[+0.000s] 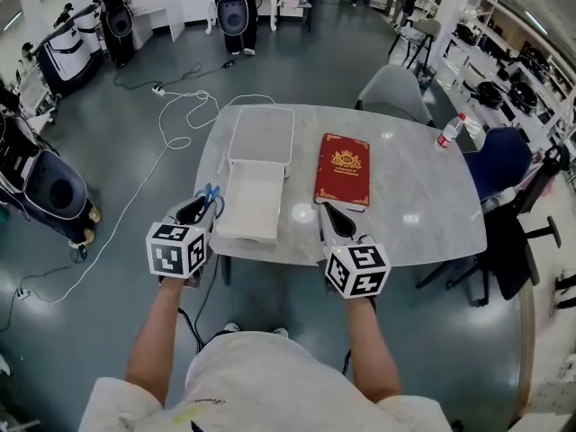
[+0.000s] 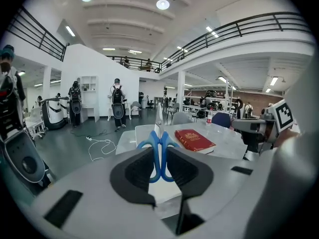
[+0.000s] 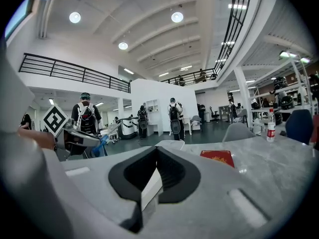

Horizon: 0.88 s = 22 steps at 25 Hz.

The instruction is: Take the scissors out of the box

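Note:
My left gripper (image 1: 206,207) hangs at the table's front left edge, shut on the scissors (image 1: 212,194). In the left gripper view the blue handles (image 2: 158,152) are pinched between the jaws and the blades point up and away. The white box (image 1: 261,137) lies open on the table, its near half (image 1: 250,203) just right of the left gripper. My right gripper (image 1: 332,215) is at the table's front edge, below the red book (image 1: 343,169). It is shut with nothing held. The right gripper view shows the box's edge (image 3: 149,187) beyond the jaws.
The grey table (image 1: 423,205) also bears a water bottle (image 1: 450,131) at its far right. A grey chair (image 1: 393,93) stands behind it and a blue chair (image 1: 499,160) to the right. A white cable (image 1: 180,120) lies on the floor to the left.

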Available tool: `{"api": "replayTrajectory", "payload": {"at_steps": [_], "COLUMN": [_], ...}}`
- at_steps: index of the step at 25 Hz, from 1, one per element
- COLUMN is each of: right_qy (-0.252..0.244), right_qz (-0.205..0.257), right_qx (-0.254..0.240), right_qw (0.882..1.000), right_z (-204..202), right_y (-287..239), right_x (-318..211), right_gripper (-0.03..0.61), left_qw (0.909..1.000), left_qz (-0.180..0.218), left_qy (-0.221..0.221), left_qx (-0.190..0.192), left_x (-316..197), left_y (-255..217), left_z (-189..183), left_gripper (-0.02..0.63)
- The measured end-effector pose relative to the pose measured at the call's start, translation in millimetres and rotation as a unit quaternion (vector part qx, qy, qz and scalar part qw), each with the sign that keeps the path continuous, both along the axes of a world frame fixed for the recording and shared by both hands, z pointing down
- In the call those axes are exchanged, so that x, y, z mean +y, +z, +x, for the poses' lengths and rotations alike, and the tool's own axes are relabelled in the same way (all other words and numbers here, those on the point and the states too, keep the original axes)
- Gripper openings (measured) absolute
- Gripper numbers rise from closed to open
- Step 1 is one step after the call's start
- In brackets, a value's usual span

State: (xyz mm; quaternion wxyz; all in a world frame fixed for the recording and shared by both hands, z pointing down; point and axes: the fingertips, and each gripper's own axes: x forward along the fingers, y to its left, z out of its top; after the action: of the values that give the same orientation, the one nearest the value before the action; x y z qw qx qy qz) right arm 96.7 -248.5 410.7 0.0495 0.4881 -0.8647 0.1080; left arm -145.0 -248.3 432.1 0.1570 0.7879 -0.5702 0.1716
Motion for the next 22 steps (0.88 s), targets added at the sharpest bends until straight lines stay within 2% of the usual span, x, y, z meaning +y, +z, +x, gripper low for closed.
{"api": "replayTrajectory", "payload": {"at_steps": [4, 9, 22], "right_qy": [0.011, 0.032, 0.058], "right_qz": [0.002, 0.002, 0.006], "right_qx": [0.007, 0.016, 0.026], "right_qw": [1.0, 0.999, 0.998], "right_z": [-10, -15, -23], "right_y": [-1, -7, -11], "right_x": [7, 16, 34], "right_gripper": [0.006, 0.005, 0.006], "left_qw": [0.9997, 0.9994, 0.9992], "left_qz": [0.02, 0.022, 0.024], "left_qy": [-0.009, -0.007, 0.007], "left_qx": [0.013, 0.026, 0.031], "left_x": [5, 4, 11], "left_y": [-8, -9, -6], "left_z": [-24, -43, -61], "left_gripper": [0.078, 0.078, 0.078]}}
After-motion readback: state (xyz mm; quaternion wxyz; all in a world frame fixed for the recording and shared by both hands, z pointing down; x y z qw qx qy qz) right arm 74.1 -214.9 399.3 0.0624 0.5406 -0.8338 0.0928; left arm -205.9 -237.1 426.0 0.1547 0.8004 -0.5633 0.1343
